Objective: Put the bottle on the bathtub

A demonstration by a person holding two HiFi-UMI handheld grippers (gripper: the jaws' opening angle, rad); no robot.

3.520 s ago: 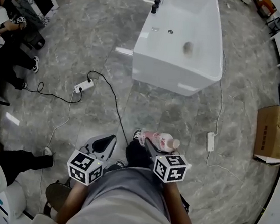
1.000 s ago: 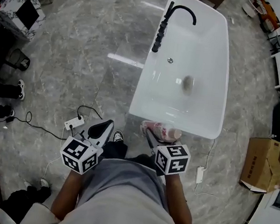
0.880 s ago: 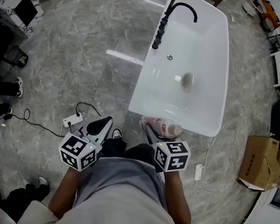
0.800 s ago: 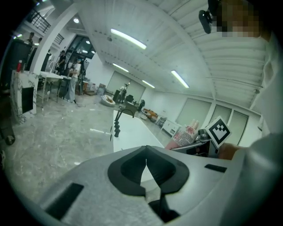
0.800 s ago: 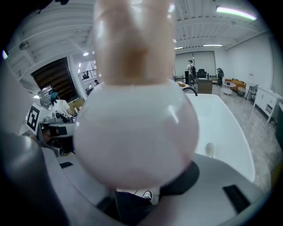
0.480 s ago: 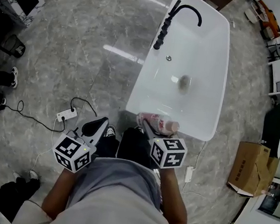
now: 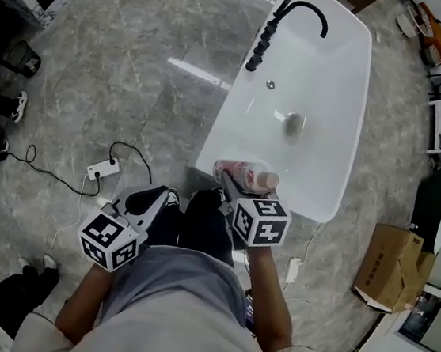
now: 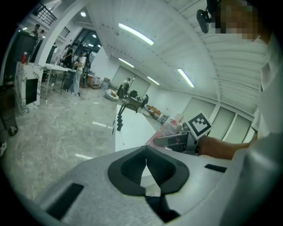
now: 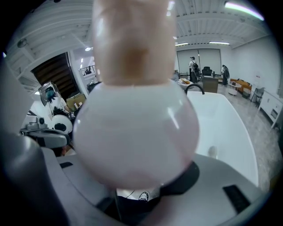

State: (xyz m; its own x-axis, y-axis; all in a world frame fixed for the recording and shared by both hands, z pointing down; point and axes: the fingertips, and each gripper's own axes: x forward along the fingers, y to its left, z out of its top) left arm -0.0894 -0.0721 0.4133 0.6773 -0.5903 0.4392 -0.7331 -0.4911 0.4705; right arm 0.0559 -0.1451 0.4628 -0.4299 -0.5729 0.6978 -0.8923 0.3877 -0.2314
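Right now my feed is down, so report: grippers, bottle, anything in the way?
Left gripper shut, empty. Right gripper shut on bottle, held sideways over near end of tub. Near rim bare; tap sits at far end.

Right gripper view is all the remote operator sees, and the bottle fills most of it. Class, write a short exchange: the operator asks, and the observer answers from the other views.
Operator: How is it held, and where?
Observer: Head view: the bottle lies sideways in the right gripper, above the bathtub's near rim.
Operator: And the other gripper?
Observer: The left gripper is shut and empty, held short of the tub above the floor.
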